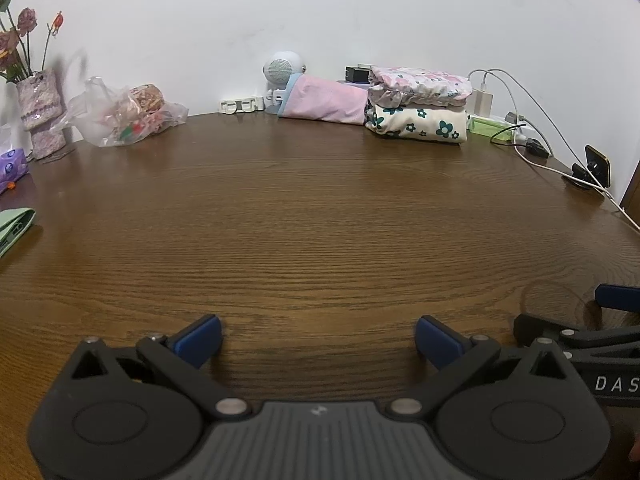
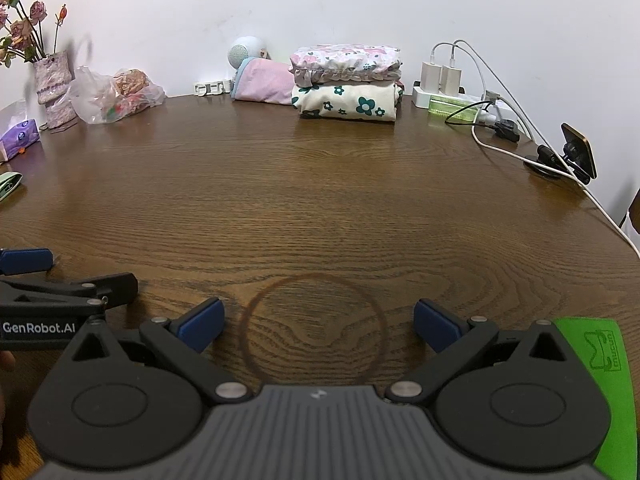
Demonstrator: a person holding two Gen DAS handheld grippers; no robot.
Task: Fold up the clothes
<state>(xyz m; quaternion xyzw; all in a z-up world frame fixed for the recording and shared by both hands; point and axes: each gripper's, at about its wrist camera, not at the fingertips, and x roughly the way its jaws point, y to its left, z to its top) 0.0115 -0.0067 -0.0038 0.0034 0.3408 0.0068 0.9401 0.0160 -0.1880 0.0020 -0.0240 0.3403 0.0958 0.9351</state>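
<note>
Two folded garments are stacked at the back of the wooden table [image 1: 320,208]: a pink floral one [image 1: 420,84] on top of a cream one with dark green flowers [image 1: 418,122]. A pink cloth with a blue edge [image 1: 324,98] lies to their left. The stack also shows in the right wrist view [image 2: 346,64], over the cream piece [image 2: 348,102]. My left gripper [image 1: 320,340] is open and empty, low over the near table. My right gripper [image 2: 318,326] is open and empty, beside the left one.
A vase of dried flowers [image 1: 40,116] and a plastic bag of snacks [image 1: 128,114] stand at the back left. A small round speaker [image 1: 282,70], chargers with cables [image 2: 452,80] and a phone mount [image 2: 576,152] line the back right. A green card [image 2: 604,380] lies near right.
</note>
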